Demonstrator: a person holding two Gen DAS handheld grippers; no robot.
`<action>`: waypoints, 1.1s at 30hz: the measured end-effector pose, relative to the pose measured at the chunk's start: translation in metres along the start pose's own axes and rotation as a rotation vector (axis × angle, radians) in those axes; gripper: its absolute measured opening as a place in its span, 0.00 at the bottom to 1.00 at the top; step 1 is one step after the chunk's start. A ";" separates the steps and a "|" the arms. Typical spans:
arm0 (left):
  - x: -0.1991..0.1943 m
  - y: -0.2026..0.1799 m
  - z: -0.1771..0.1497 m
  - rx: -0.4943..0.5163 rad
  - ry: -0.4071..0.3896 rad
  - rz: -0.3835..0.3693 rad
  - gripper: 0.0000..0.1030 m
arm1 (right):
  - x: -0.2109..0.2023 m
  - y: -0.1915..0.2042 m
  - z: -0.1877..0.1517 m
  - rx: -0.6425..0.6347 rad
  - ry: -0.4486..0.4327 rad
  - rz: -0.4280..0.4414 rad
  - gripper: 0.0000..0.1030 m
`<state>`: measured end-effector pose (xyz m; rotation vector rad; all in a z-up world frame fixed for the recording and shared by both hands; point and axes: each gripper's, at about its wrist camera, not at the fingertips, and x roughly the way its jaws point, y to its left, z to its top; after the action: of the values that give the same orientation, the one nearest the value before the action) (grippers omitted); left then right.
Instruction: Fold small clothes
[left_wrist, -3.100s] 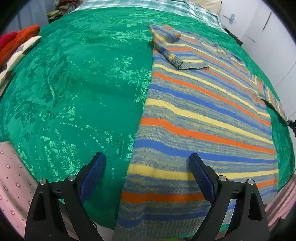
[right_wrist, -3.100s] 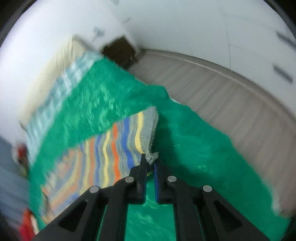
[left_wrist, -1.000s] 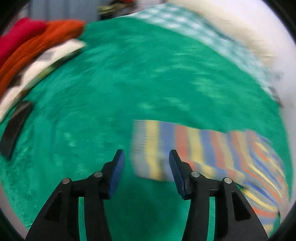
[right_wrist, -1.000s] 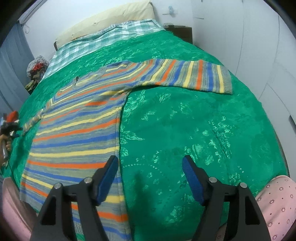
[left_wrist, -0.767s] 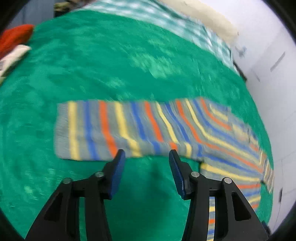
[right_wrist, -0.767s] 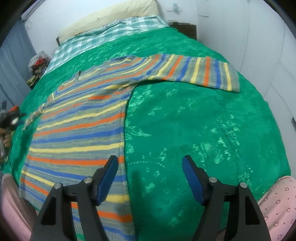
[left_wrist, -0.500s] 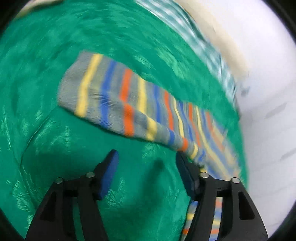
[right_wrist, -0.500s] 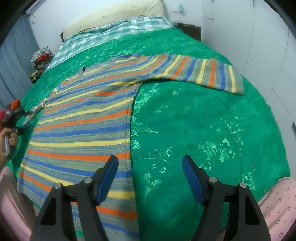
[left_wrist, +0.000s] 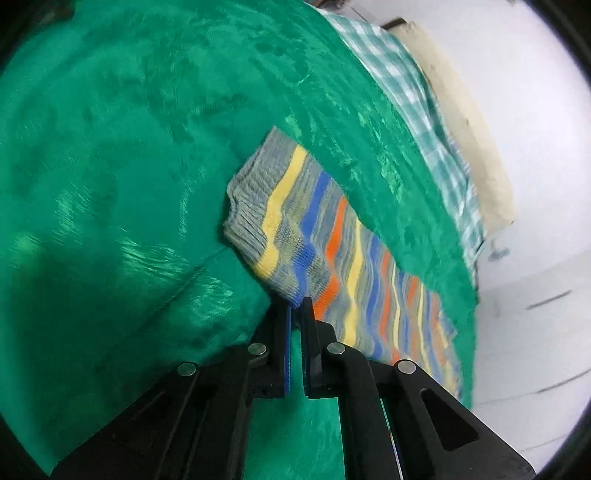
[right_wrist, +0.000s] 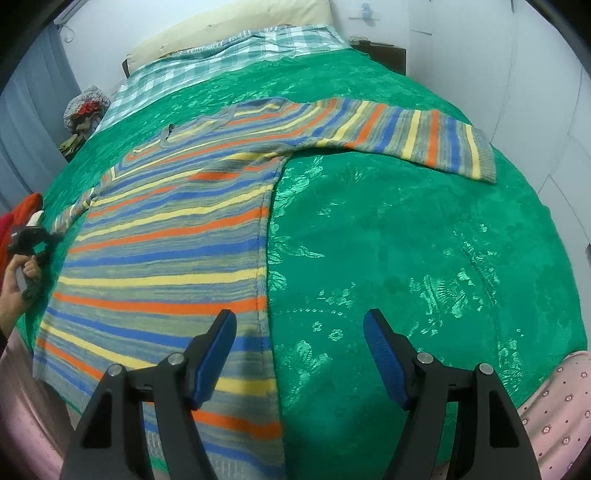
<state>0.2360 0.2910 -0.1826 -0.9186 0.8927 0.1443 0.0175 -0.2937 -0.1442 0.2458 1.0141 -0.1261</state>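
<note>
- A green patterned bedspread covers the bed from edge to edge, its woven motifs catching the light.
- A striped knit sweater in grey, blue, yellow and orange lies flat on the bedspread, body toward the near edge of the bed and neckline toward the far end in the right wrist view.
- One sleeve stretches out flat to the right of the body, its ribbed cuff resting on the green cloth.
- The other sleeve runs off to the left; in the left wrist view its cuff end stands lifted and rumpled above the bedspread.
- A checked sheet lies across the far end of the bed, with a cream pillow behind it against the wall.
- A pink dotted fabric shows at the near right corner of the right wrist view.
- The right gripper hangs over the near part of the bed with its jaws wide apart and nothing between them, one blue pad over the sweater's side seam, the other over bare green cloth.
- The left gripper has just closed its jaws and now pinches the lower edge of the left sleeve near the cuff, blue pads pressed together on the knit.
- A hand at the far left of the right wrist view holds that gripper's handle.
</note>
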 end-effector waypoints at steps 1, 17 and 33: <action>-0.005 -0.002 0.001 0.031 0.005 0.040 0.02 | -0.001 0.000 0.000 0.001 -0.003 -0.001 0.69; -0.063 -0.075 -0.077 0.434 0.149 0.199 0.81 | 0.001 -0.018 0.016 0.035 0.102 -0.061 0.80; -0.082 -0.054 -0.295 0.893 0.584 0.254 0.07 | 0.041 0.079 -0.046 -0.391 0.485 0.062 0.76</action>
<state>0.0289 0.0586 -0.1739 0.0116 1.4410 -0.3104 0.0184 -0.2047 -0.1908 -0.0565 1.4847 0.1981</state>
